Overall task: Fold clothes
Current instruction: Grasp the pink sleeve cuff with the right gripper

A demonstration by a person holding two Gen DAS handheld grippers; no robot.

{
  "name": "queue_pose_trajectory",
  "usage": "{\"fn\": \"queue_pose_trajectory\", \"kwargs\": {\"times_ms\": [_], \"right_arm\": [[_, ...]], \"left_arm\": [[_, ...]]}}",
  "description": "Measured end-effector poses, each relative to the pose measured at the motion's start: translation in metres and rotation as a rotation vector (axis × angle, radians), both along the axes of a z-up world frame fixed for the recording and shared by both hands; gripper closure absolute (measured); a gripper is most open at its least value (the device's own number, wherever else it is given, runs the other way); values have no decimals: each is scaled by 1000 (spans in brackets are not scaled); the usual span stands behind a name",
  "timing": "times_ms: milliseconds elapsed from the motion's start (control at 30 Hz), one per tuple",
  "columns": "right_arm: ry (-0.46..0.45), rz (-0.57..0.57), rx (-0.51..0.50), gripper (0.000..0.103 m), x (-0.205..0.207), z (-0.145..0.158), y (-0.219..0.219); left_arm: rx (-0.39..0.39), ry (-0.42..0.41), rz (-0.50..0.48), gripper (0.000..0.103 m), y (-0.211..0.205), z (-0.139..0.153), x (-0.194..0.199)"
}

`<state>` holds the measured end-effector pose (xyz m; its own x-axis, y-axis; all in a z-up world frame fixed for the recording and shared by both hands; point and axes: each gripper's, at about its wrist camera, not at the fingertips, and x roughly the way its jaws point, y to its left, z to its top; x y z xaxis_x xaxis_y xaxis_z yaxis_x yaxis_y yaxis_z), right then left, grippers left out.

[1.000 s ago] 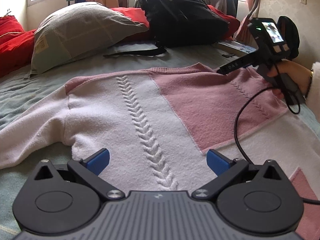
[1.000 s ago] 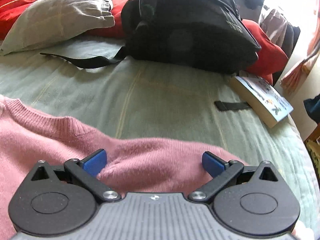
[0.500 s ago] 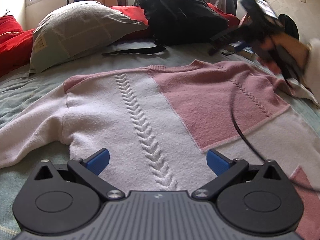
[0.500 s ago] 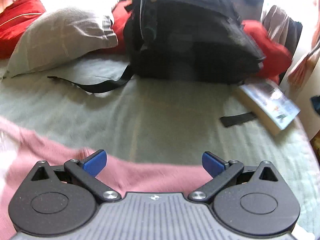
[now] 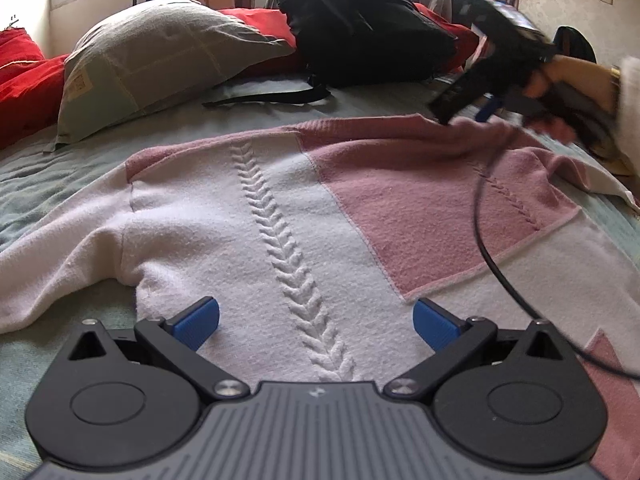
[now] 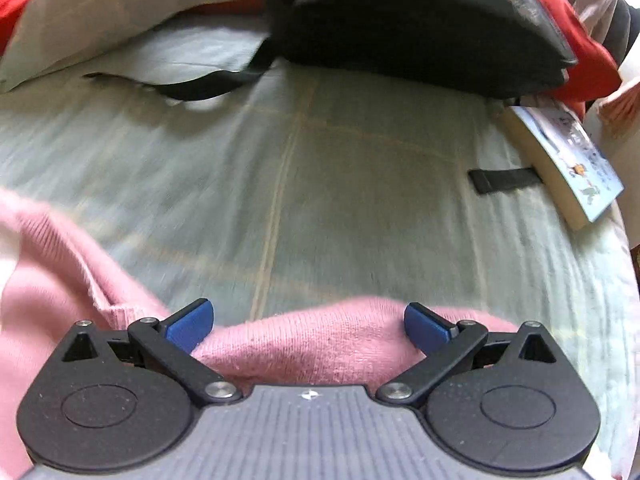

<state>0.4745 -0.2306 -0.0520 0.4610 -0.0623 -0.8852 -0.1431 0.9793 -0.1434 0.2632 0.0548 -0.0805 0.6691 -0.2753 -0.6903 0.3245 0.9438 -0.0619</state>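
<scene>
A pink and white knitted sweater (image 5: 304,208) with a raised cable braid lies spread flat on the pale green bedspread (image 5: 36,172). My left gripper (image 5: 316,322) hovers open over its white lower part, its blue pads wide apart. In the left wrist view, the right gripper (image 5: 476,110) is held by a hand (image 5: 560,80) at the sweater's far right shoulder, tips down on the pink knit. In its own view my right gripper (image 6: 308,324) is open, with a pink fold (image 6: 312,344) of the sweater bunched between its pads.
A grey pillow (image 5: 160,56), red cushions (image 5: 24,88) and a black backpack (image 5: 360,20) with a loose strap (image 5: 272,98) line the head of the bed. A book (image 6: 564,160) lies near the bed's right edge. The right gripper's black cable (image 5: 492,256) trails across the sweater.
The right gripper lifted, then came back down onto the sweater's far right shoulder, tilted downward; pink fabric now sits between its open pads. The left gripper stayed put.
</scene>
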Motion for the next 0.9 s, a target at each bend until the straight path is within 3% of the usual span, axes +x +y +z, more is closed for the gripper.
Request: {"fn": "queue_pose_trajectory", "kwargs": {"times_ms": [267, 467, 567, 733, 900], "right_arm": [[-175, 50, -28, 0, -81, -6, 1], [-169, 52, 47, 0, -107, -16, -4], [-216, 91, 76, 0, -110, 2, 1], [-335, 129, 56, 0, -80, 40, 21], [-253, 101, 119, 0, -3, 29, 41]], "left_arm": [[7, 2, -3, 1, -2, -1, 0], [6, 11, -3, 1, -2, -2, 3], [2, 13, -3, 1, -1, -3, 3], [-3, 13, 1, 1, 1, -4, 3], [-16, 0, 22, 1, 16, 4, 0]]}}
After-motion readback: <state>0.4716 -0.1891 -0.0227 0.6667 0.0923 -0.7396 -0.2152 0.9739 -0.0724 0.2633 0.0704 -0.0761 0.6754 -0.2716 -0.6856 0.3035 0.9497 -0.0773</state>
